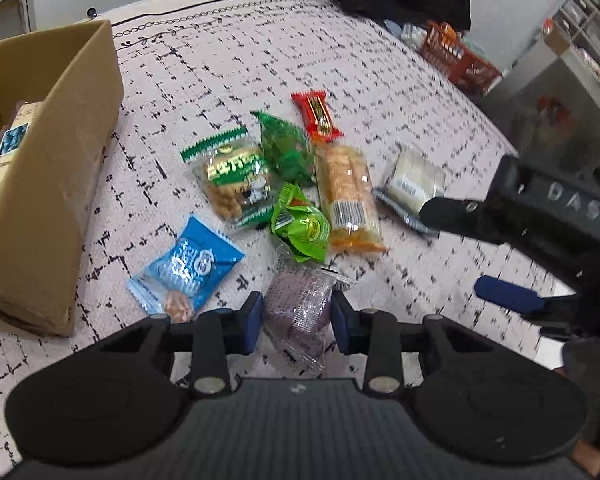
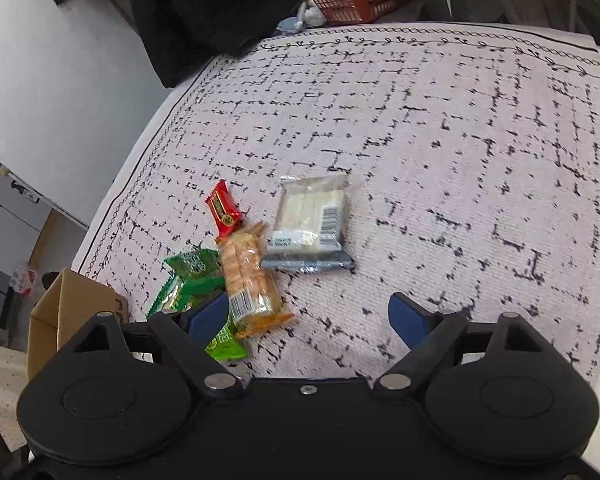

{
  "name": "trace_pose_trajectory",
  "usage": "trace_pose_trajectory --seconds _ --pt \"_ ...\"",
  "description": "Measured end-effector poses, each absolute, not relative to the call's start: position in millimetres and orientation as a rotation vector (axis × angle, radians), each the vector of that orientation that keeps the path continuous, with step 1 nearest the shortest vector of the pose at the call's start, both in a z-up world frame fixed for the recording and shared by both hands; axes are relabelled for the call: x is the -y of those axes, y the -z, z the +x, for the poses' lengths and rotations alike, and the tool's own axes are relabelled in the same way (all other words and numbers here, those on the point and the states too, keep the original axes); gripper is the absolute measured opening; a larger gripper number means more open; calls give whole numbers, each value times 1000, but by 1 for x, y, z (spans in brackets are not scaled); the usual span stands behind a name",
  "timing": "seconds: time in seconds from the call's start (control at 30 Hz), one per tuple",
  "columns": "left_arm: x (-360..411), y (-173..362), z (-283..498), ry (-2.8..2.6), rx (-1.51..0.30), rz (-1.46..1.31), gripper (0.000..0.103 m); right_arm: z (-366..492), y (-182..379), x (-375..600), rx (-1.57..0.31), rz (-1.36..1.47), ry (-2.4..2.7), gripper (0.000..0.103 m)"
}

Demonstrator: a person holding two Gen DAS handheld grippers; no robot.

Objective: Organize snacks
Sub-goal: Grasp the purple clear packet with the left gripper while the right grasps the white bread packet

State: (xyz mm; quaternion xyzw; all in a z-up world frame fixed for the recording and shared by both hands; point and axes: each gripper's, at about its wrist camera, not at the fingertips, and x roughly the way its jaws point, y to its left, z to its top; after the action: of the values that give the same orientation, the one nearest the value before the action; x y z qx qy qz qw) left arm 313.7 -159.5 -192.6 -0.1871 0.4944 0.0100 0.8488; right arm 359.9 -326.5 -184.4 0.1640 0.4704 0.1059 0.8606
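Cardboard box (image 1: pixel 48 168): one, left of the snack pile on the patterned cloth (image 1: pixel 340 80).
Writing: "DAS" on right gripper (image 2: pixel 306 318) body; packet text unreadable.
Snacks on cloth: eight.
Left gripper (image 1: pixel 296 320): jaws around clear purple-filled packet (image 1: pixel 300 316), contact uncertain.
Right gripper: jaws wide apart, nothing held.
Barcodes: on orange cracker pack (image 1: pixel 346 192) and white wafer pack (image 2: pixel 314 220).

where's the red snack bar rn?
Far end of the pile in both wrist views: the red snack bar lies on the patterned cloth, touching the top of the orange cracker pack, just right of the dark green packet.
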Motion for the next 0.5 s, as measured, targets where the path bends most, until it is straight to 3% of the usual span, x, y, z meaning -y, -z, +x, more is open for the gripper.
trace_pose_trajectory --seconds 0.5 --pt "129 166 322 -29 -960 -498 35 400 194 304 -957 242 -180 81"
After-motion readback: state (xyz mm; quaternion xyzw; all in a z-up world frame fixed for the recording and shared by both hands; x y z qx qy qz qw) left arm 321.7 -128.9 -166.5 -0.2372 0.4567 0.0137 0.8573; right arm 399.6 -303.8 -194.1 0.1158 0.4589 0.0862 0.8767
